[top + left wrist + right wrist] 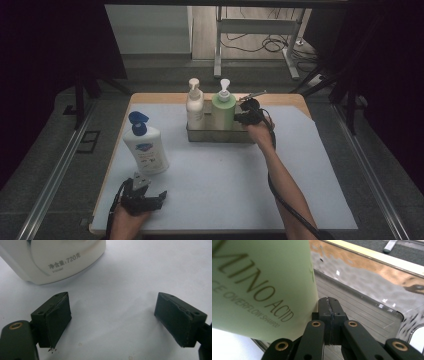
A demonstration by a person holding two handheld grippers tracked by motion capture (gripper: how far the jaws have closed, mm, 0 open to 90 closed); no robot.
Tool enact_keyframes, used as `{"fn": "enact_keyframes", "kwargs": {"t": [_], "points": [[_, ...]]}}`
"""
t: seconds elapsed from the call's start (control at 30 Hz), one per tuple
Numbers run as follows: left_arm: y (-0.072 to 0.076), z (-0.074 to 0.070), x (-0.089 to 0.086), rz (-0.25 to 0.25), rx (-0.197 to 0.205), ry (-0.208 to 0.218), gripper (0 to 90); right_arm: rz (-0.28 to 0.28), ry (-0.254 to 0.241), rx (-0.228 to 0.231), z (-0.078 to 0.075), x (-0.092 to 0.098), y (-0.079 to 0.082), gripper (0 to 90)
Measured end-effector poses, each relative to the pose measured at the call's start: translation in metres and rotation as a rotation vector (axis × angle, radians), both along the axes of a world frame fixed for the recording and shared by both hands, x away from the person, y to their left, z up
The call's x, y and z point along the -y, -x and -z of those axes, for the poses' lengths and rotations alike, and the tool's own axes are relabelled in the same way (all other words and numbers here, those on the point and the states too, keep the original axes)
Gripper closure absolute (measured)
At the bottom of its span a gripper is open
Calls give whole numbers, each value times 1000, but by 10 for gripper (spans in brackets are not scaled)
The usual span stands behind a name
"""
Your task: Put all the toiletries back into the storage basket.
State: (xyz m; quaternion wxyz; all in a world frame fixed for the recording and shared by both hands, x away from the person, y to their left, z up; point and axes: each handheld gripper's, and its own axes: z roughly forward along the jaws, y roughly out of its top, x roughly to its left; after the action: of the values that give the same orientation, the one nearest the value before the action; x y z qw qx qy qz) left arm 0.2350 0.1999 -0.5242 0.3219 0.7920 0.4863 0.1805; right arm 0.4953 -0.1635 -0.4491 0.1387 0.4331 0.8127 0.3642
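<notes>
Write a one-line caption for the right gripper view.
Right gripper, jaws shut and empty, beside the green pump bottle in the metal tray.

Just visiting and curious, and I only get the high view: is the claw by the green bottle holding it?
Observer: No. The right gripper is shut on nothing, beside the green bottle, inside the metal tray.
Operator: And the other claw?
Observer: The left gripper is open, nothing between its jaws; the white bottle stands just ahead.
Operator: Any writing on the green one?
Observer: It reads AMINO ACID.
</notes>
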Motion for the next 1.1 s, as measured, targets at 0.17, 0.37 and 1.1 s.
{"fn": "enact_keyframes", "kwargs": {"t": [0.17,0.37,1.1], "points": [[0,0,0,0,0,0,134,-7,7,-4,2,-2,1,896],[0,0,0,0,0,0,134,-18,15,2,3,-8,3,896],[0,0,0,1,-1,0,134,-43,37,6,7,-25,8,896]]}}
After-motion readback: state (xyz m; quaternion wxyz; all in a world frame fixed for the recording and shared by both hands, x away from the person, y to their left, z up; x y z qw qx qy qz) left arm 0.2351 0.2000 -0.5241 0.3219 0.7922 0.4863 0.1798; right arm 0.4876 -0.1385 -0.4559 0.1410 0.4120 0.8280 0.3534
